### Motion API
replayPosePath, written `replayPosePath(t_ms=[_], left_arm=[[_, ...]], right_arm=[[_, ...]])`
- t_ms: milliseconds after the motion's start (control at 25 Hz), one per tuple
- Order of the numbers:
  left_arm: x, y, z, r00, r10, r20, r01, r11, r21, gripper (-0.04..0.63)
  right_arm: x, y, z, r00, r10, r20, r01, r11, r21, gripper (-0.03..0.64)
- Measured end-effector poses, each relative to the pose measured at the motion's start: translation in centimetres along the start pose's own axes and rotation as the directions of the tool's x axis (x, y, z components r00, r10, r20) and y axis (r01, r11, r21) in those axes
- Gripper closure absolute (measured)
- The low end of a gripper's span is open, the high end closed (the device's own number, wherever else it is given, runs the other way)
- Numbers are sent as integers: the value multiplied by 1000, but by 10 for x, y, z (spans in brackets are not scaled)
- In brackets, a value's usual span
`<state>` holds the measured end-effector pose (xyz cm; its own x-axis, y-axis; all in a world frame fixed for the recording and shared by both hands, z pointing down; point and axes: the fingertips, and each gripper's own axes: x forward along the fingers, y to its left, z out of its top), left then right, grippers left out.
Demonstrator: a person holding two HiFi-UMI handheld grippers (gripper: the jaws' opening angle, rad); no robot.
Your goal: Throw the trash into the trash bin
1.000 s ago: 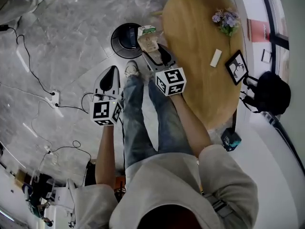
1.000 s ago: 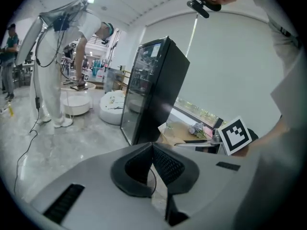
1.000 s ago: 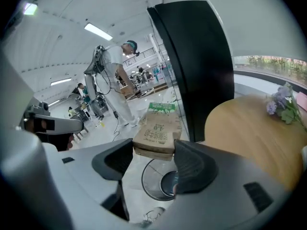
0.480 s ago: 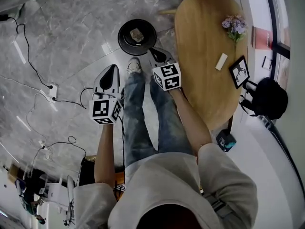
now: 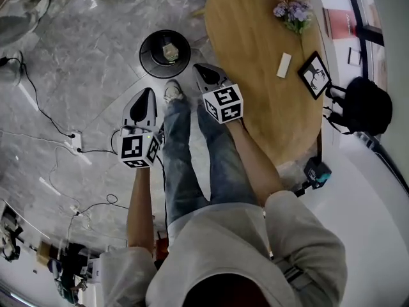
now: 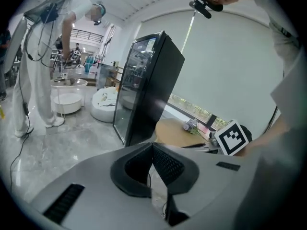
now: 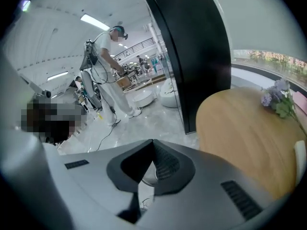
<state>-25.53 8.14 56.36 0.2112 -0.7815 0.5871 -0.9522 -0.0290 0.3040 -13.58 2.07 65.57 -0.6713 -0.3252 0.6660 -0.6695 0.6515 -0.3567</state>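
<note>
A round black trash bin (image 5: pixel 165 53) stands on the grey marble floor, with a crumpled pale piece of trash (image 5: pixel 169 51) lying inside it. My right gripper (image 5: pixel 199 68) hovers just right of the bin, beside the table's edge, shut with nothing between its jaws (image 7: pixel 153 142). My left gripper (image 5: pixel 146 92) is held lower left of the bin, above the floor, also shut and empty (image 6: pixel 152 144). The person's legs and a shoe (image 5: pixel 173 92) stand between the two grippers.
An oval wooden table (image 5: pixel 255 75) at the right carries flowers (image 5: pixel 291 11), a white bar (image 5: pixel 284 64) and a picture frame (image 5: pixel 314 75). A black bag (image 5: pixel 361 120) sits beyond it. Cables and a power strip (image 5: pixel 75 139) lie at left. A black fridge (image 7: pixel 201 47) stands ahead.
A second ago my right gripper held a white-and-green piece of trash over the bin. That trash now lies in the bin and the right jaws have shut. The left gripper barely moved.
</note>
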Motion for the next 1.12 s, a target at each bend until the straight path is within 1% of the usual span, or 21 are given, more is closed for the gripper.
replayPosePath(t_ms=[200, 400, 560, 760, 880, 920, 960, 1000, 1120], left_arm=[[29, -43, 11, 996, -81, -24, 82, 995, 50, 577], [60, -96, 20, 985, -165, -53, 170, 980, 107, 577], [81, -135, 20, 972, -217, -91, 228, 963, 145, 578], [100, -177, 17, 953, -269, -137, 292, 938, 186, 578], [112, -199, 17, 945, -290, -153, 317, 927, 201, 577], [115, -205, 17, 943, -295, -158, 323, 924, 205, 578], [119, -211, 17, 940, -299, -162, 329, 921, 208, 578], [122, -215, 18, 938, -303, -166, 334, 919, 211, 578], [127, -224, 17, 935, -308, -178, 342, 914, 217, 578]], right_arm=[[-41, -52, -7, 994, -106, 30, 103, 992, 74, 589], [-86, -114, -23, 976, -213, 44, 205, 968, 148, 589], [-122, -162, -38, 953, -299, 50, 283, 936, 209, 589], [-163, -213, -62, 913, -405, 38, 379, 880, 285, 588], [-178, -239, -74, 894, -447, 27, 418, 853, 312, 584], [-181, -247, -77, 888, -460, 24, 429, 846, 316, 491], [-184, -255, -80, 881, -472, 20, 442, 839, 318, 379], [-185, -262, -83, 875, -484, 11, 456, 832, 318, 347], [-181, -277, -96, 870, -492, -43, 478, 818, 319, 324]])
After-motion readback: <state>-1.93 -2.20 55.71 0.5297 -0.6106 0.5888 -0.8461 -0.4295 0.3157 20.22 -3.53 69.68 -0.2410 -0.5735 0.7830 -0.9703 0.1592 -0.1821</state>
